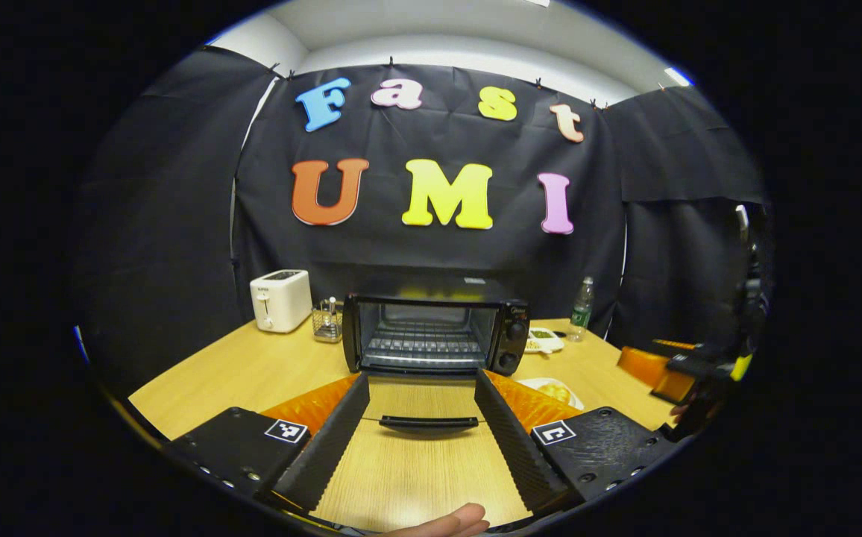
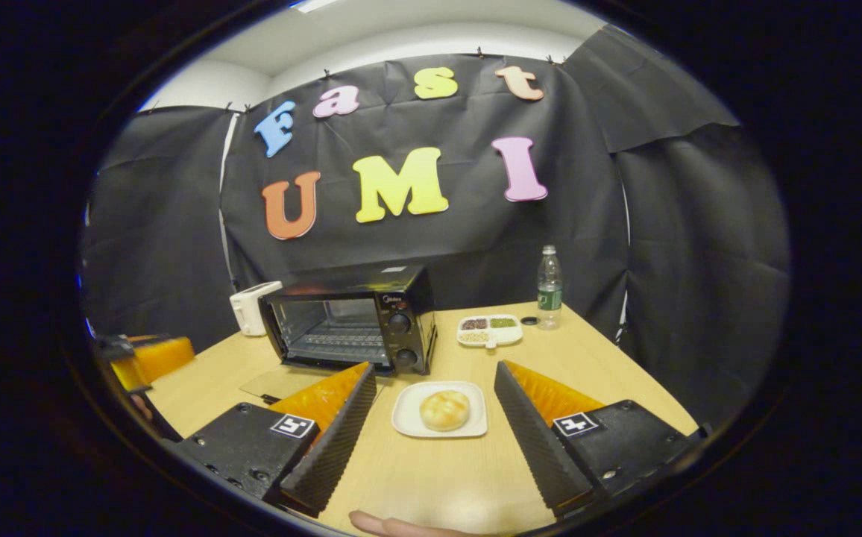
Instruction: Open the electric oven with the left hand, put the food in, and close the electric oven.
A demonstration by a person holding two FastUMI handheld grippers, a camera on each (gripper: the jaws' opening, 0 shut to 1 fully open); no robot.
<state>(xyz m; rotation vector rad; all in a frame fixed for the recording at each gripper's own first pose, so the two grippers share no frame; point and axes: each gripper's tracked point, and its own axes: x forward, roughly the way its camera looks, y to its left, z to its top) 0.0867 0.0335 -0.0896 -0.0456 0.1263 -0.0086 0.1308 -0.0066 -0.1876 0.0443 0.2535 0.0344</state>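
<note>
1. One toaster (image 1: pixel 280 299) at the far left of the tabletop (image 1: pixel 252 369), with a wire rack (image 1: pixel 326 321) just beside it.
2. One electric oven (image 1: pixel 435 332) at centre, its door (image 1: pixel 423 410) folded flat; left tool (image 1: pixel 422 425) released, fingers spread either side of the door handle (image 1: pixel 429 424), not touching.
3. One bun (image 2: pixel 444 409) on one white plate (image 2: pixel 409 418), right of the oven; right tool (image 2: pixel 435 425) released, straddling the plate with bare tabletop around it.
4. One sectioned dish (image 2: pixel 489 330) and one bottle (image 2: pixel 548 287) near the far right edge.

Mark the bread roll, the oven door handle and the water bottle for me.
bread roll (image 2: pixel 444 409): right gripper view, centre of its top crust.
oven door handle (image 1: pixel 429 423): left gripper view, middle of the bar on the lowered door.
water bottle (image 2: pixel 549 292): right gripper view, its label band.
</note>
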